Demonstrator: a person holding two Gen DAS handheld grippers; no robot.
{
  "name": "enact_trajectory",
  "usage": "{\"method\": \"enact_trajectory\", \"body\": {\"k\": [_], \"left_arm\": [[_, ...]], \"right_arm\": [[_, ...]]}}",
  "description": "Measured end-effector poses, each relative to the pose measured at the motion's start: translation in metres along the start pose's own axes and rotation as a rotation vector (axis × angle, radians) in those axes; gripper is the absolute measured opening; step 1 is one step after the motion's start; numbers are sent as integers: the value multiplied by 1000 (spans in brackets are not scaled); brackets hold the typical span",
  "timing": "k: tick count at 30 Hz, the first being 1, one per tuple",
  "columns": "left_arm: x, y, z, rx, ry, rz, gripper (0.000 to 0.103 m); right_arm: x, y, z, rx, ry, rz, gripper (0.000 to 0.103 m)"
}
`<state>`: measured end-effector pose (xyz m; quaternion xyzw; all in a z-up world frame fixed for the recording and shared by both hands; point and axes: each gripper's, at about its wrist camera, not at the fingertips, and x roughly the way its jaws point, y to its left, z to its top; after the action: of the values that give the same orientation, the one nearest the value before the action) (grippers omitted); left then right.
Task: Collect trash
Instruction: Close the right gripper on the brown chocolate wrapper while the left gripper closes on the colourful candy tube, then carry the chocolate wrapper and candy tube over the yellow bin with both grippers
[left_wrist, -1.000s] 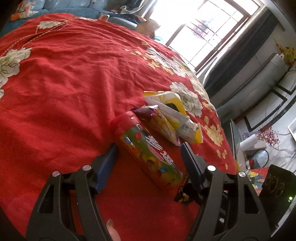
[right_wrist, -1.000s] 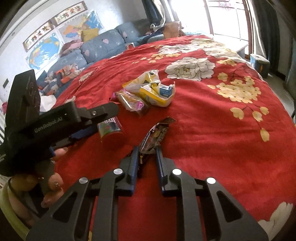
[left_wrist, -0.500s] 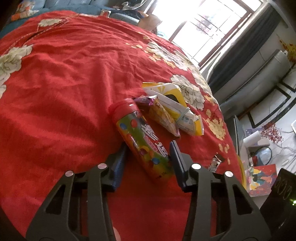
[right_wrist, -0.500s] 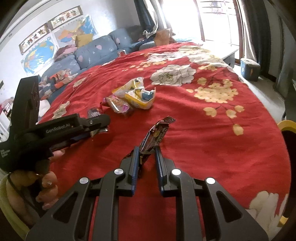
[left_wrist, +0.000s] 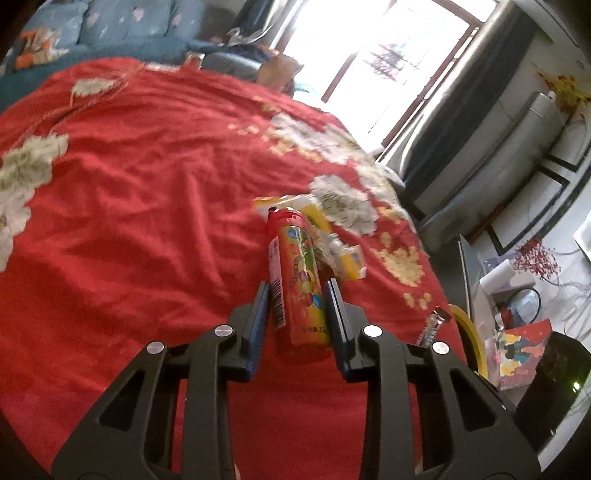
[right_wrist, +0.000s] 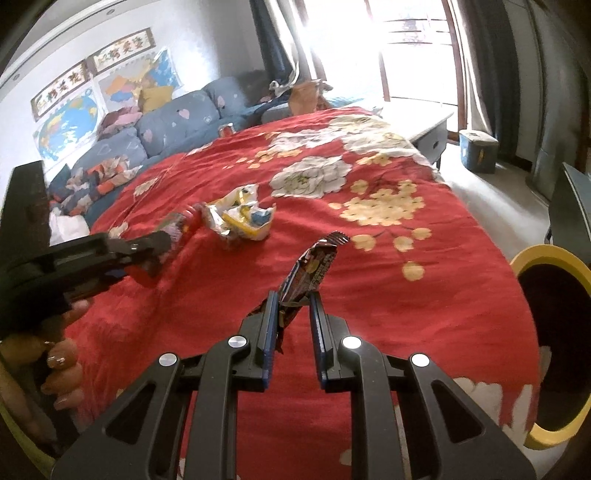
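My left gripper (left_wrist: 297, 291) is shut on a red-capped candy tube (left_wrist: 295, 273) with colourful print and holds it above the red floral cloth (left_wrist: 129, 221). Behind the tube lie yellow and white wrappers (left_wrist: 332, 240). My right gripper (right_wrist: 293, 299) is shut on a dark snack wrapper (right_wrist: 314, 264) and holds it up over the cloth, left of a yellow-rimmed bin (right_wrist: 546, 343). The left gripper also shows in the right wrist view (right_wrist: 162, 242), next to the yellow wrappers (right_wrist: 240, 218).
The bin's yellow rim (left_wrist: 469, 332) shows past the table's right edge in the left wrist view. A blue sofa (right_wrist: 166, 122) stands behind the table. A grey side table (right_wrist: 432, 129) and a blue box (right_wrist: 478, 149) stand near the window.
My left gripper closed around the candy tube and lifted it off the cloth. My right gripper, holding the dark wrapper, rose and moved right toward the yellow bin.
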<state>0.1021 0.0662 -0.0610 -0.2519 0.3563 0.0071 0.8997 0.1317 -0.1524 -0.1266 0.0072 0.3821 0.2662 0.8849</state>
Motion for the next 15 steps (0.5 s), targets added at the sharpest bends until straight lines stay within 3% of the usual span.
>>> {"method": "enact_trajectory", "body": {"k": [15], "left_arm": [[-23,-74,-10,177,-47,-143,22]], "right_arm": [[-34,-56,16,102,-101,-76,17]]}}
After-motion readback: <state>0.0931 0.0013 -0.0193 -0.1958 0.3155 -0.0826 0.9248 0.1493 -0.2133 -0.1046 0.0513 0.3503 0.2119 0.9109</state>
